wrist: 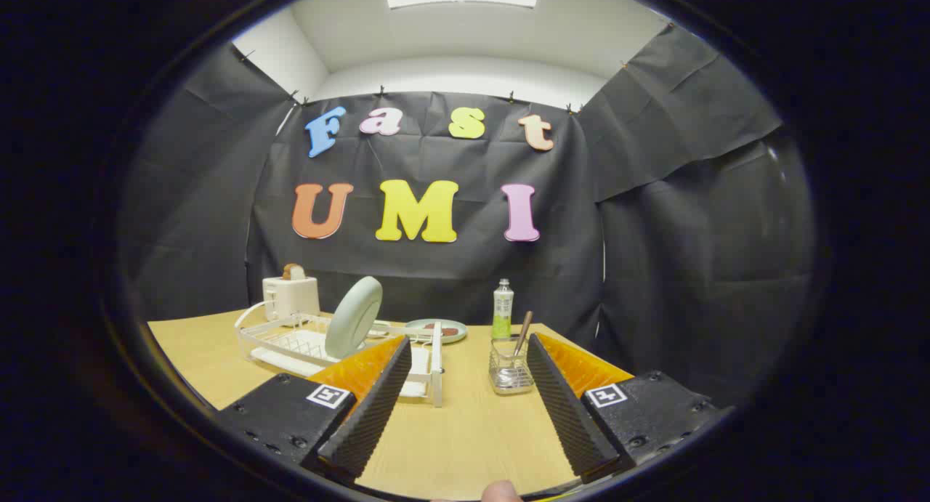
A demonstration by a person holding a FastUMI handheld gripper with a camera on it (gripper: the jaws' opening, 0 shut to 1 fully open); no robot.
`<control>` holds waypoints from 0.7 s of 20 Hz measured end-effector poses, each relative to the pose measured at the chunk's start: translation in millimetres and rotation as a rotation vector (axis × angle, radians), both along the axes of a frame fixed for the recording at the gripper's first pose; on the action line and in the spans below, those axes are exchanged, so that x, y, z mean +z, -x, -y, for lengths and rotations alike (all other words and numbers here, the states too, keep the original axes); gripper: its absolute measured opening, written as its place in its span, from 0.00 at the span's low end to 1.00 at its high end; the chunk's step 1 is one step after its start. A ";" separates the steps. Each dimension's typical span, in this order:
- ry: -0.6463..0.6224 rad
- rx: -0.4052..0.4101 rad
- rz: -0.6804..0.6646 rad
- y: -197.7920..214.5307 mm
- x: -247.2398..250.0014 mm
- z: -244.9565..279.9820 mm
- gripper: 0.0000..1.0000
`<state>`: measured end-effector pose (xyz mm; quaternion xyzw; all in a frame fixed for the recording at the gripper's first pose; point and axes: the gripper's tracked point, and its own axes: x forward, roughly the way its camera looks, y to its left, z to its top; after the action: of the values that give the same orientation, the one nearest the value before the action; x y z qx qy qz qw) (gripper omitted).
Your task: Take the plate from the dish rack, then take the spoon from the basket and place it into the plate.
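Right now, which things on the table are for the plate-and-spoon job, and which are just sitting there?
For the job: plate standing in the dish rack; spoon in the wire basket; gripper, jaws open and empty.

Just sitting there: toaster with bread; bottle; small dish behind the rack.

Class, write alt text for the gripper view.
The gripper is open and empty over a wooden table; beyond its fingers, a plate stands in a white dish rack and a spoon stands in a wire basket.
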<state>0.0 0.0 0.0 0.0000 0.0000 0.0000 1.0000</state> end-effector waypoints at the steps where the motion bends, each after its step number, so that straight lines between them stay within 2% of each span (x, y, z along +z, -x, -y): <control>1: -0.004 0.000 0.000 -0.3 -0.9 -0.3 1.00; 14: -0.008 -0.024 0.013 2.1 0.6 1.6 1.00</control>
<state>-2.1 -1.6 0.6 0.0038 -0.0066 -0.0119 0.9999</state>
